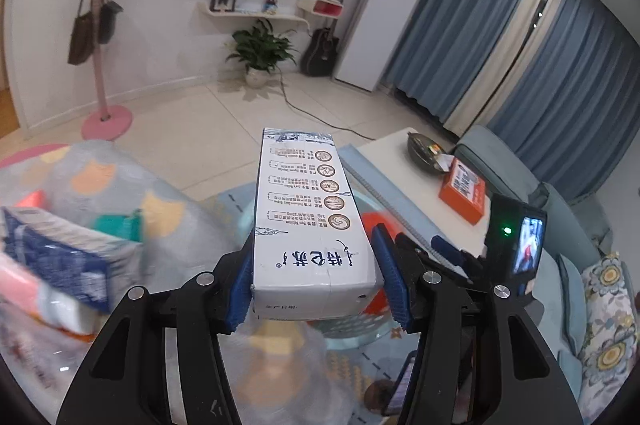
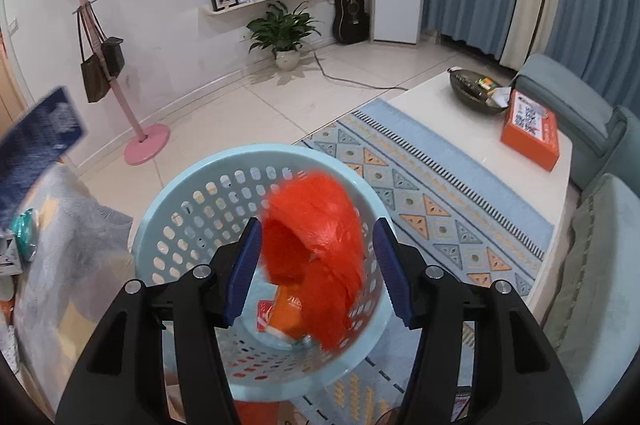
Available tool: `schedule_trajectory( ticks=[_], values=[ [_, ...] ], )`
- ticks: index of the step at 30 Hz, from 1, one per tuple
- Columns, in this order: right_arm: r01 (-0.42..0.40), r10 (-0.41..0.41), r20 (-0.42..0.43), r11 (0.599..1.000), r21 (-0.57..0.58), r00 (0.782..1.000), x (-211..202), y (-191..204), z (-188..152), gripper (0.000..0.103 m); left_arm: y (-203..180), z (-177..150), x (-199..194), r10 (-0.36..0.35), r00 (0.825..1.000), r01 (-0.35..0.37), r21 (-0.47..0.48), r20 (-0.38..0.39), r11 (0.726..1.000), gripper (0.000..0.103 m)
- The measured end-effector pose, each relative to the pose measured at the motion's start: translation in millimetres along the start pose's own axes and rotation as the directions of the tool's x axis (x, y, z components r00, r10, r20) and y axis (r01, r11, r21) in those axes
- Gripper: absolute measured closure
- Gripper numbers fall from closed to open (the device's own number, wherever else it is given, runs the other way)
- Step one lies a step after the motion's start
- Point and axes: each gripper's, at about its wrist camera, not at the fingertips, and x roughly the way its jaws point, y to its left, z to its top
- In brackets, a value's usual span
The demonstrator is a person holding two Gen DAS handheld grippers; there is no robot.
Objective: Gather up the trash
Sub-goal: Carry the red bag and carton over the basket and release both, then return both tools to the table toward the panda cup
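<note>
Two grippers are seen at work over one light blue perforated basket, which is stood on the patterned rug near the white coffee table, presumably so that trash can be dropped in from above. A white milk carton is clamped by its near end between the blue pads of the left gripper, its length pointed away toward the far wall; it is likely held this way to be carried over the rim and released. The right gripper is held directly above the basket with its fingers spread wide, nothing being pressed between them; a crumpled orange plastic bag is seen blurred in the gap, apparently let go and falling toward the wrappers already at the bottom. More packets are left lying on a grey blanket at the left, judged still to be collected.
</note>
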Motion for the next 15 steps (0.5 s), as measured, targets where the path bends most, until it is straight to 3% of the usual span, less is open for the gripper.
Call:
schedule_trajectory(
  ticks=[7, 9, 15],
  values=[
    [-0.050, 0.051, -0.013, 0.998, 0.040, 0.999, -11, -14, -2, 0.045, -10, 1, 39, -0.041, 0.998, 0.041, -0.009, -0.050, 0.999, 0.049],
    [-0.052, 0.052, -0.008, 0.998, 0.041, 0.999, -16, -15, -2, 0.043, -11, 1, 48, -0.037, 0.997, 0.037, -0.003, -0.066, 0.999, 0.029],
    [-0.076, 0.076, 0.002, 0.996, 0.040, 0.997, -31, -15, -4, 0.043, 1, -6, 44, -0.034, 0.996, 0.032, -0.023, -0.080, 0.999, 0.028]
  ],
)
